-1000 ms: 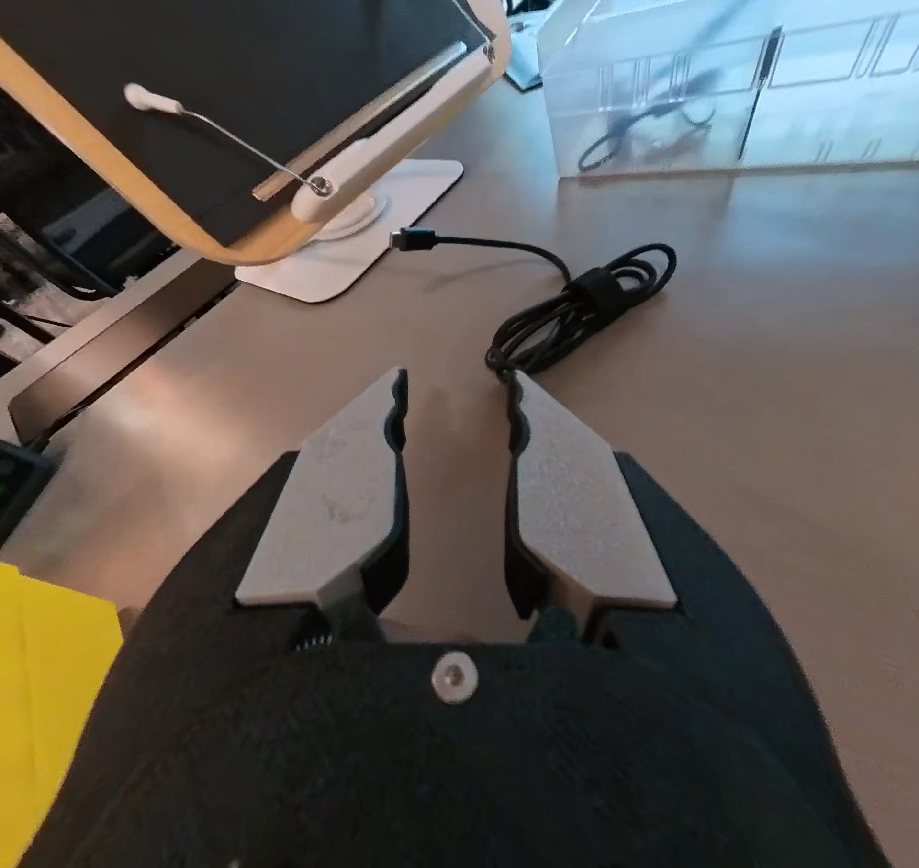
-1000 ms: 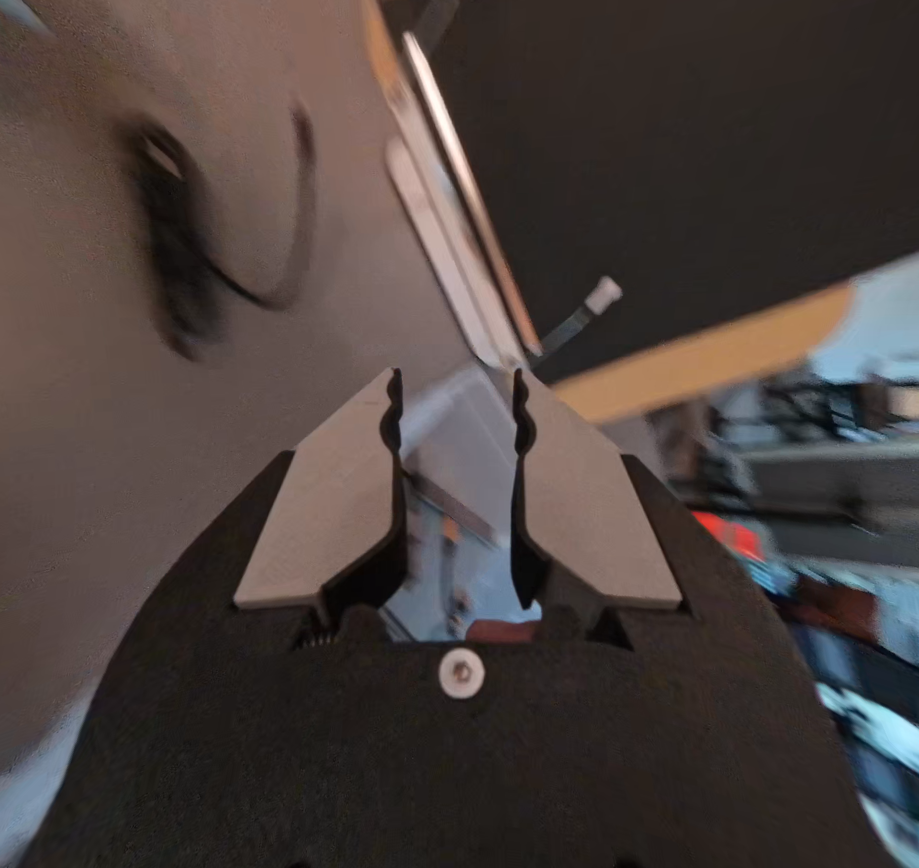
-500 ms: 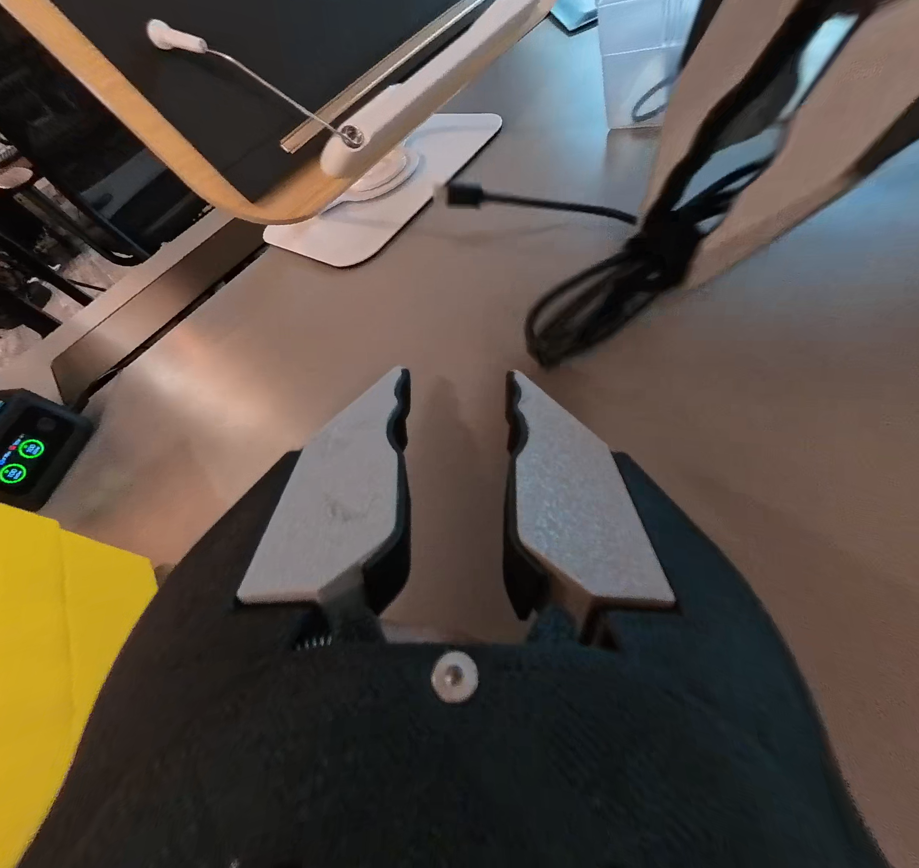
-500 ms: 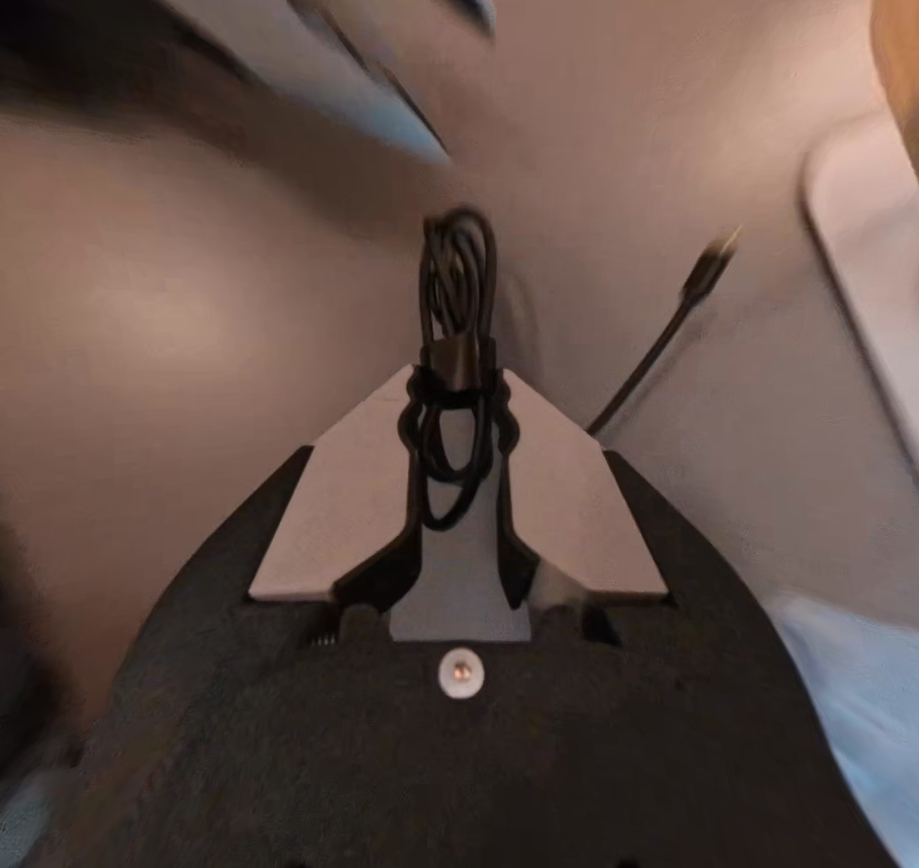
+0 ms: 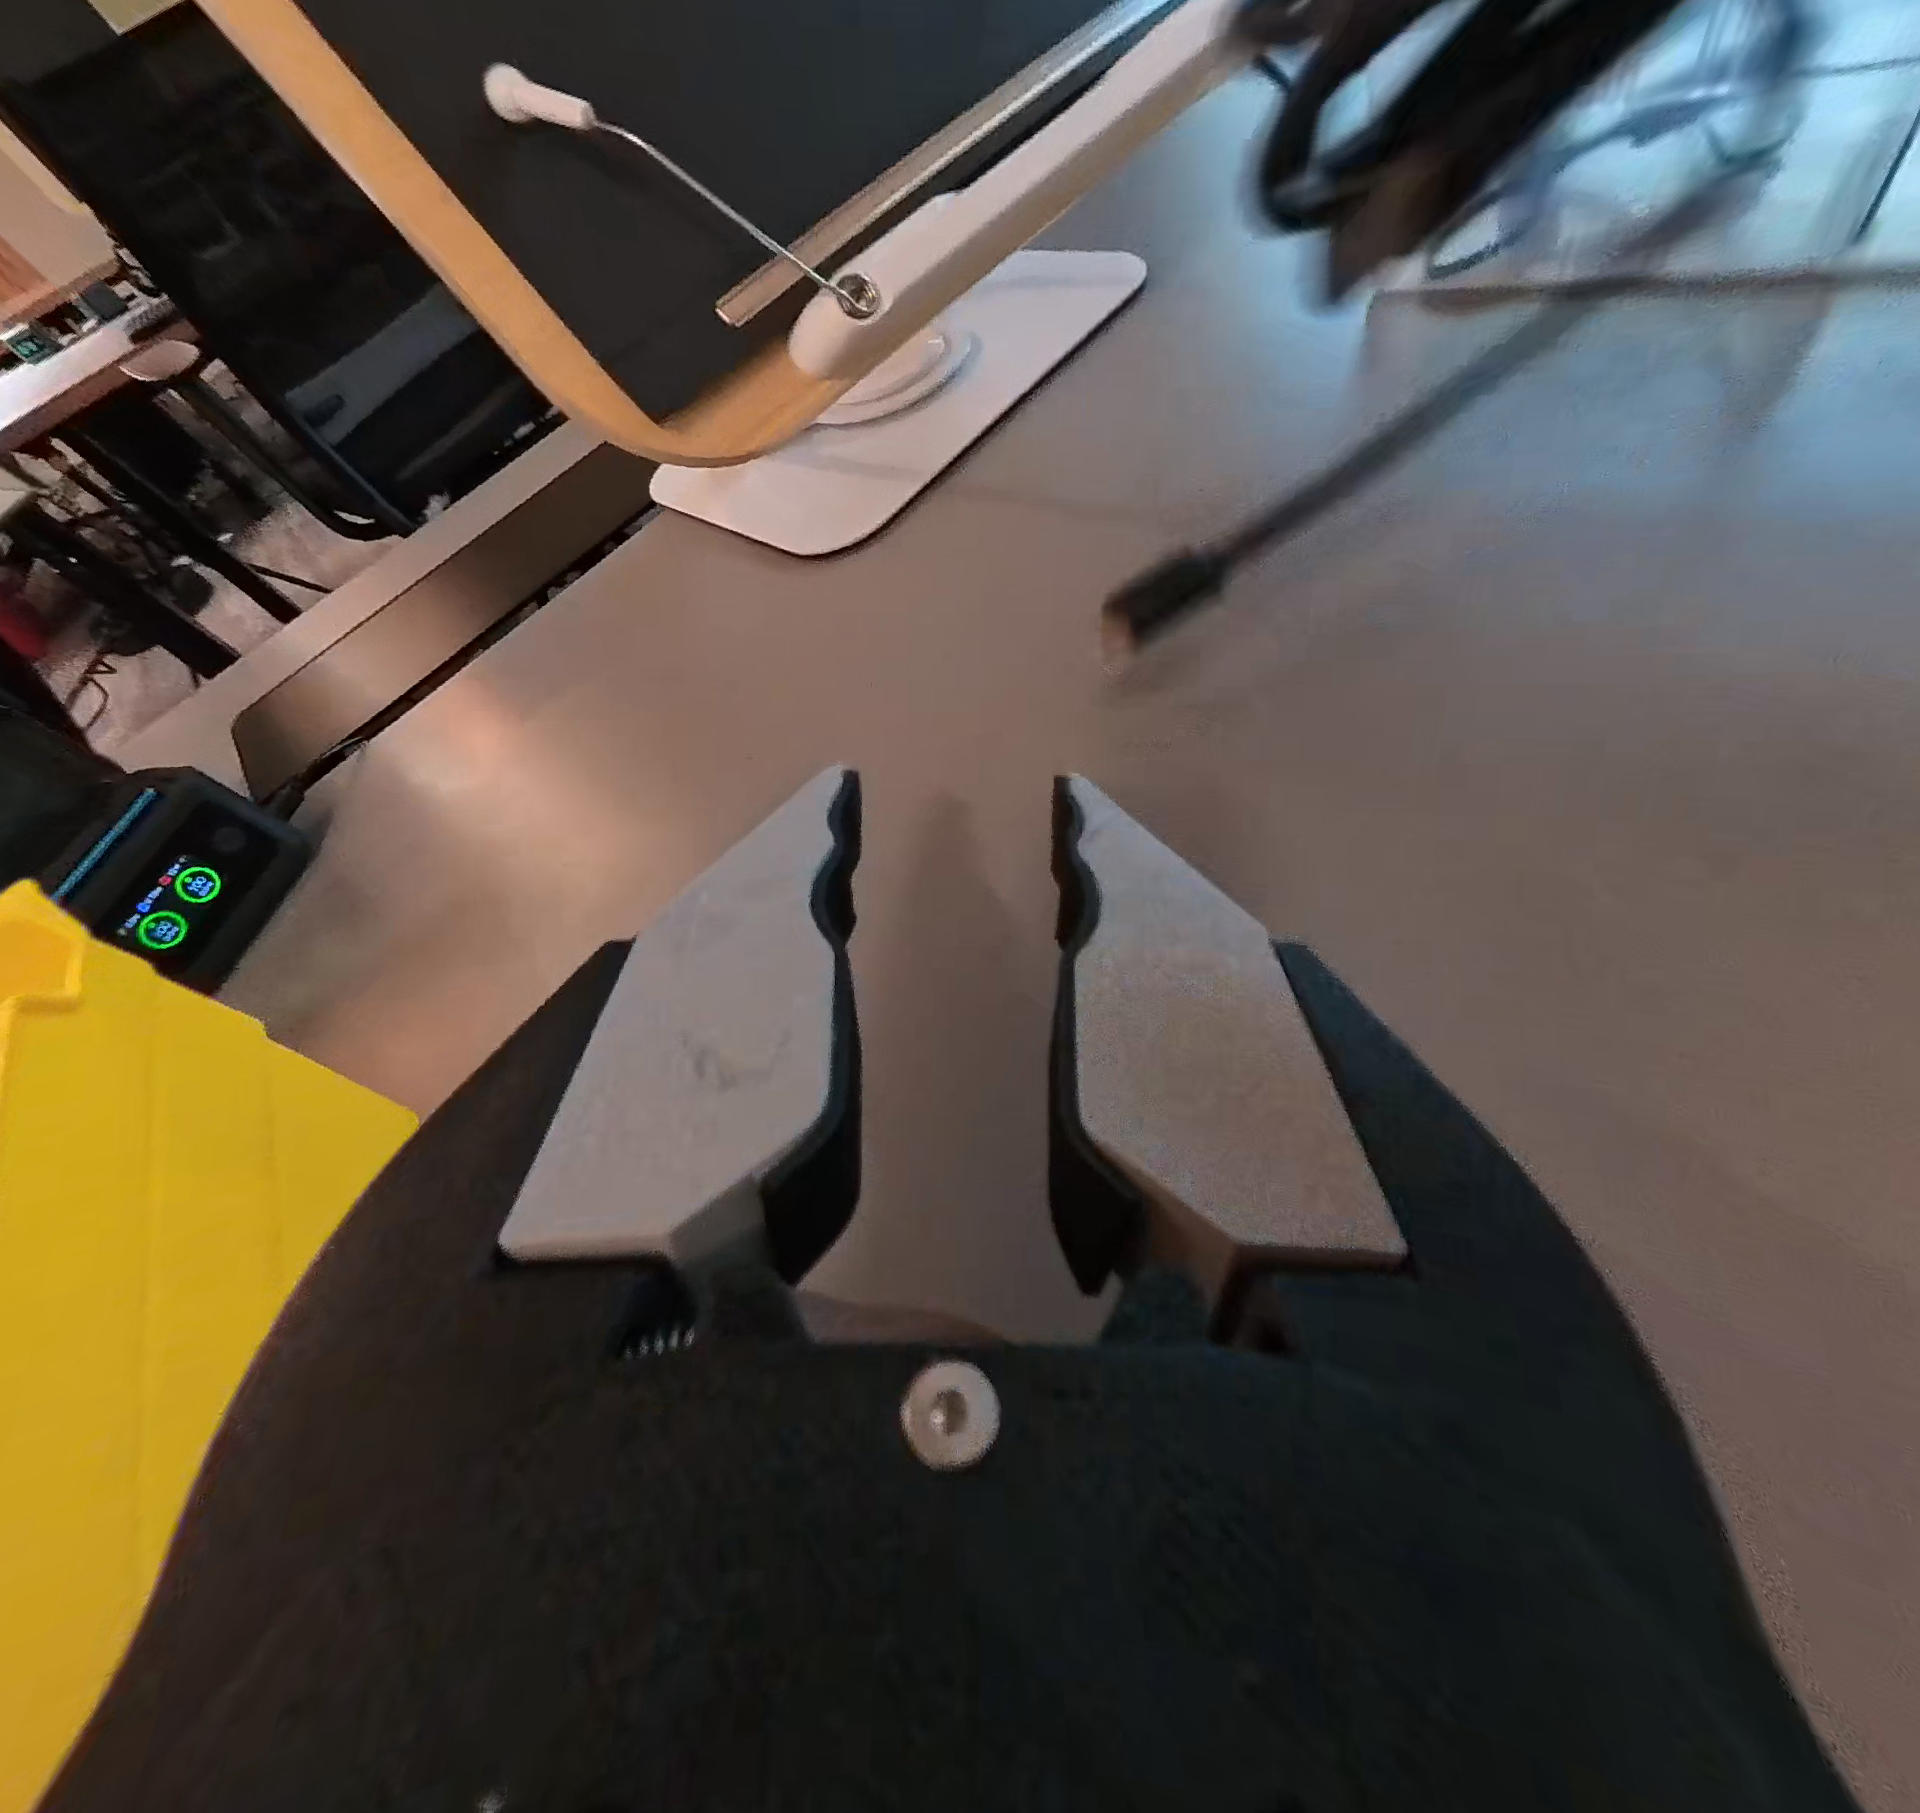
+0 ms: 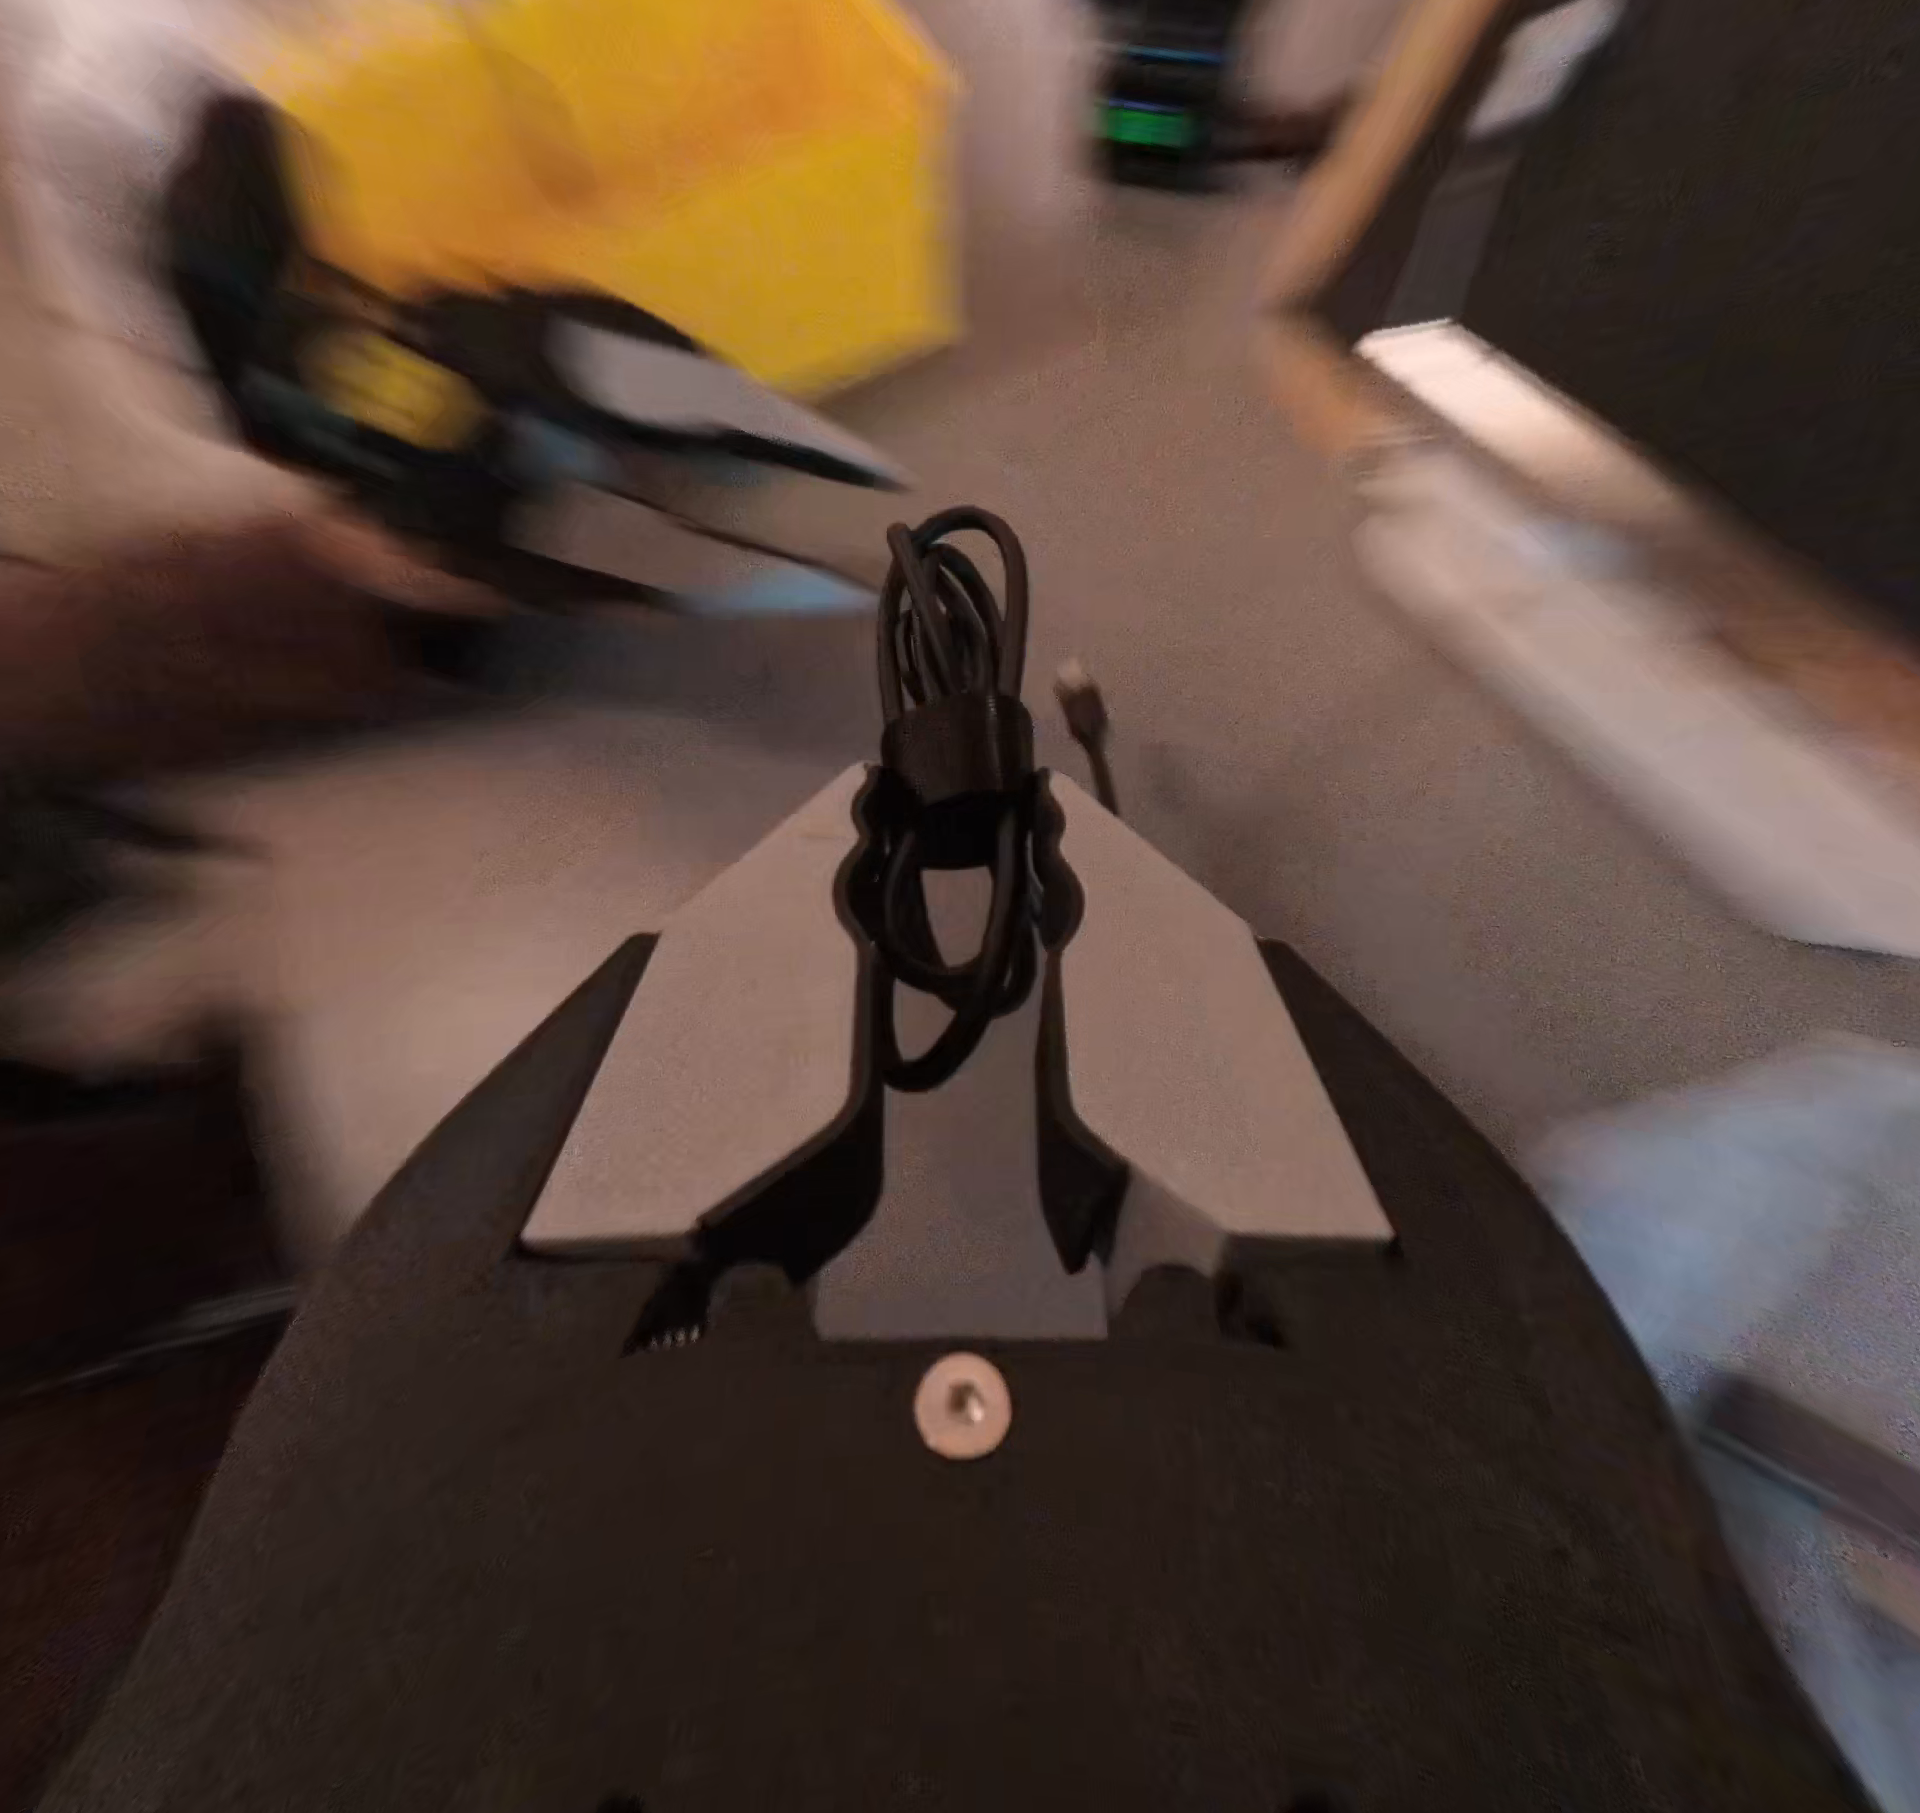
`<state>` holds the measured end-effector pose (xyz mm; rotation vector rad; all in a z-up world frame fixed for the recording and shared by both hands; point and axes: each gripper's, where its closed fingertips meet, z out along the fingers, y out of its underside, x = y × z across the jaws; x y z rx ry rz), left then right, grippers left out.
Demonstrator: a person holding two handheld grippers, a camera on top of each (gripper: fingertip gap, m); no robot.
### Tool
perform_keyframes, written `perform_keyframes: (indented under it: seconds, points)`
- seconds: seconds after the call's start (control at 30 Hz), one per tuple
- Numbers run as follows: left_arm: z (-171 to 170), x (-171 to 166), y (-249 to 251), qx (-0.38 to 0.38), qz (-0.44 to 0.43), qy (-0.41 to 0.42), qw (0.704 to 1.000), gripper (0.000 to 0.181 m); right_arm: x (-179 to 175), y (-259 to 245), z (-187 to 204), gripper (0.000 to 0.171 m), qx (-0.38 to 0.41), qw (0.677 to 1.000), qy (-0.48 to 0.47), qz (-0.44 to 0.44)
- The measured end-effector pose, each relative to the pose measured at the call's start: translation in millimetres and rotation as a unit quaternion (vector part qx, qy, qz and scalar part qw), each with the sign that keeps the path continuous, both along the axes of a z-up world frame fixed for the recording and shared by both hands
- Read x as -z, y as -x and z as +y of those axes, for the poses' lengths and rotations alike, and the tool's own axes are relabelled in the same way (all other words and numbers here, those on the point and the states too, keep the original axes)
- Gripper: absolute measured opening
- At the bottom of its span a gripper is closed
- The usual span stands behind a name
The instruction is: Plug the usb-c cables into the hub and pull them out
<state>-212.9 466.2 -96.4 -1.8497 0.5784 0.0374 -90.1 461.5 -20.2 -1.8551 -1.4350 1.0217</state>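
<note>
Since half a second ago, the coiled black usb-c cable has been carried off the desk: then the bundle was just being clamped low beside the tabletop, and now it hangs blurred at the upper right of the left wrist view, with its loose plug end trailing down just over the grey desk. Right gripper is closed on the bundle, its grey fingers pinching the cable just below the black strap that binds the loops; loops stick out beyond the fingertips and more hang back between the fingers. The free connector shows just right of the fingertips in that view.

Left gripper hovers low over the desk with a clear gap between its fingers and nothing between them. The plug end lies ahead of it and to its right, apart from the fingertips.

Ahead and to the left stands a tilted dark screen in a wooden frame on a white base plate. A yellow bin sits at the near left, and beside it a small black device with green lit rings. The right wrist view is heavily motion-blurred; the other gripper shows there as a smear in front of the yellow bin.
</note>
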Motion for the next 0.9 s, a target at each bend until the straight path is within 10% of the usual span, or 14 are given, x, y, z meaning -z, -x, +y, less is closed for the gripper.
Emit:
perform_keyframes:
  seconds: [0.07,0.2,0.37,0.63,0.9]
  points:
    - [0,4,-2,0.003,0.008,0.006,1.000,0.034,-2,-18,38,0.025,0.085,0.964,-0.231,-0.097]
    - [1,10,-5,0.009,0.013,0.017,1.000,0.035,-16,-6,16,0.025,0.048,0.937,-0.335,-0.083]
    - [-3,3,-14,0.028,0.046,-0.012,0.999,0.034,30,-1,-3,0.026,0.009,0.977,-0.203,-0.058]
    - [-28,-11,-45,0.053,0.037,-0.036,0.997,0.038,118,-37,49,0.051,0.148,0.921,-0.311,-0.182]
    - [-100,-117,10,0.024,-0.032,-0.046,0.998,0.040,112,-29,35,0.077,0.133,0.948,-0.265,-0.120]
